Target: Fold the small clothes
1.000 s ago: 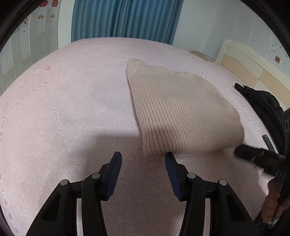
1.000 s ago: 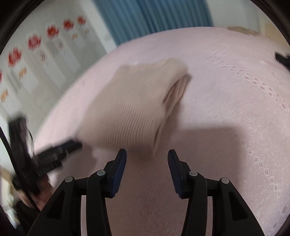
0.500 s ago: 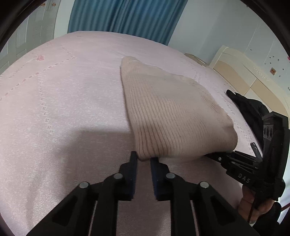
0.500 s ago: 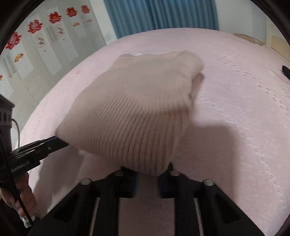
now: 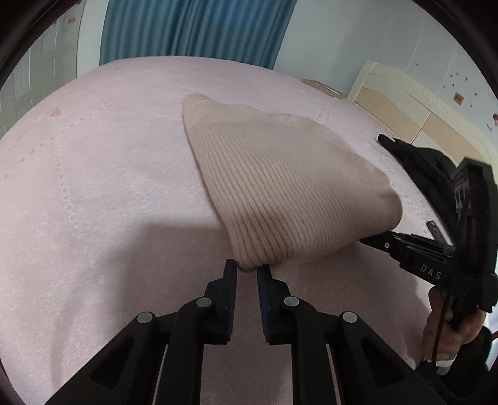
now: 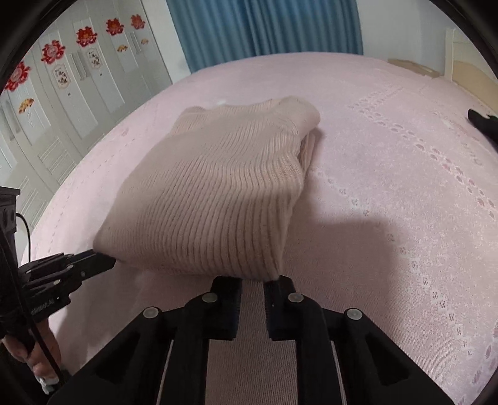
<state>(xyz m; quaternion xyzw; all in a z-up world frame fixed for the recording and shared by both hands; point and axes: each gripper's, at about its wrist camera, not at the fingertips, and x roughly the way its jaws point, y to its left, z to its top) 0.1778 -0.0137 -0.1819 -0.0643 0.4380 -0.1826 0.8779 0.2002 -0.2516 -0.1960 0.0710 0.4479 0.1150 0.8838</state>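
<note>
Beige ribbed knit sweater (image 5: 289, 190) lay part-folded mid-bed on the pink bedspread (image 5: 93, 187), near edge lifted. Left claw (image 5: 247, 271) had just been closing and pinched the near corner at six o'clock of its view; right claw (image 6: 253, 280) was nipped tight on the other near corner, its jaws having eased a touch. Best play: raise both corners level, carry them toward twelve o'clock together, keeping the fold edge taut and square

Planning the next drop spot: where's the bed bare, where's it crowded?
Bare: bedspread left of the sweater, toward the curtain; also right of it in the right wrist view. Crowded: near edge, where both grippers pinch corners, and by the black garment.
</note>
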